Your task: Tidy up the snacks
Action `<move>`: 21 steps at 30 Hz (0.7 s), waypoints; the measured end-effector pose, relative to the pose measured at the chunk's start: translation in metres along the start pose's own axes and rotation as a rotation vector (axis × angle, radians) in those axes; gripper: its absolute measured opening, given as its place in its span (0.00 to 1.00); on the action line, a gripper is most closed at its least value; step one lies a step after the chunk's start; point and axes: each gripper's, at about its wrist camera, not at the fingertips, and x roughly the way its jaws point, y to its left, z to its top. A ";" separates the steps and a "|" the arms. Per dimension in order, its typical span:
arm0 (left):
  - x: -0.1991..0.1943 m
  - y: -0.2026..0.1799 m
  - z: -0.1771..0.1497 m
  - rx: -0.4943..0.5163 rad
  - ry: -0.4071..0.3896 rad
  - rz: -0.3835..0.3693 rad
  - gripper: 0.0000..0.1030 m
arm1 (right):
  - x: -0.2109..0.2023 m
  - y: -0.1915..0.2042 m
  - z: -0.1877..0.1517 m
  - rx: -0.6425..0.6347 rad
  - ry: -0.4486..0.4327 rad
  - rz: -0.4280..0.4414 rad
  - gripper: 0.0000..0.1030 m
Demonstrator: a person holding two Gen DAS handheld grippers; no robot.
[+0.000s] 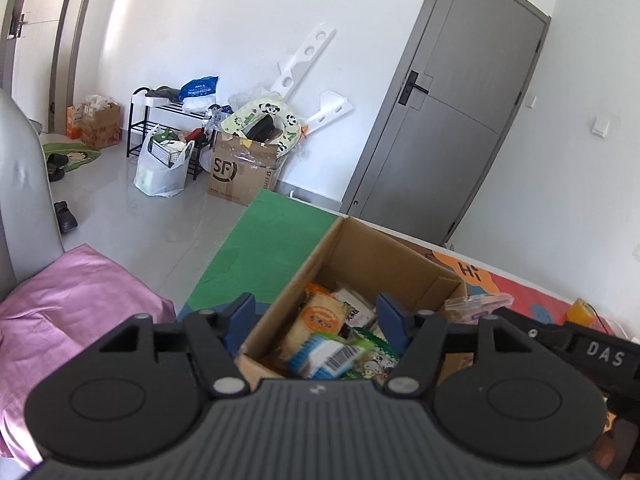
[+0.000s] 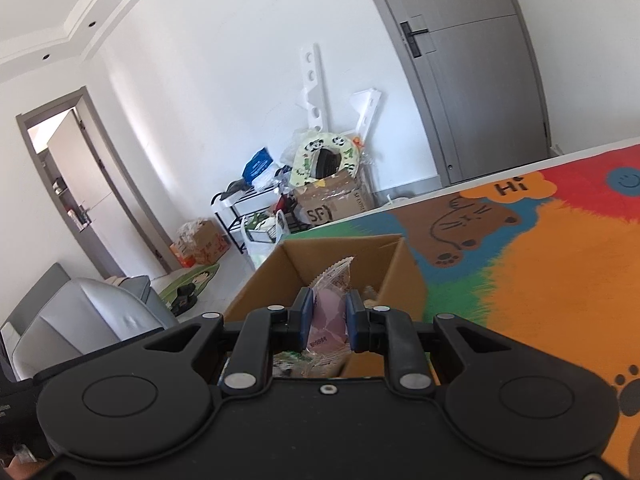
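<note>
My right tongs (image 2: 329, 316) are clamped tight on a pink snack packet (image 2: 330, 312), low in the middle of the right wrist view, its crimped clear top sticking up past the blue pads. Right behind it sits the open cardboard box (image 2: 340, 252), so the packet hangs just over the near rim.

In the left wrist view my left tongs (image 1: 316, 314) stand about half spread with nothing between the pads. Under them, bottom centre of the frame, the box (image 1: 360, 248) already holds a heap: an orange-labelled packet (image 1: 320, 320), a blue-and-white one with a barcode (image 1: 328, 354), and green wrappers beside them. The same pink packet (image 1: 476, 304) pokes in at the box's right edge.

I judge I'm mid-drop: this packet goes into the box next. That calls for carrying it further over the opening, then spreading the right tongs so it falls clear of the wall.

Beyond, the bright cartoon mat (image 2: 540, 280) covers the counter; further still, a grey door (image 1: 452, 120).
</note>
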 end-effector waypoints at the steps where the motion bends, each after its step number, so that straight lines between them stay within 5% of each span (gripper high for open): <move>1: -0.001 0.003 0.002 -0.002 -0.004 0.003 0.64 | 0.002 0.003 -0.001 -0.004 0.004 0.004 0.19; 5: -0.004 0.011 0.005 -0.015 -0.016 0.012 0.72 | 0.009 0.015 -0.002 -0.012 0.023 0.014 0.20; 9: -0.006 0.016 0.004 -0.014 -0.017 0.025 0.78 | 0.007 0.019 -0.003 -0.017 0.017 0.012 0.42; 21: -0.011 0.004 -0.007 0.011 0.004 0.003 0.93 | -0.024 -0.006 -0.008 0.014 0.012 -0.058 0.43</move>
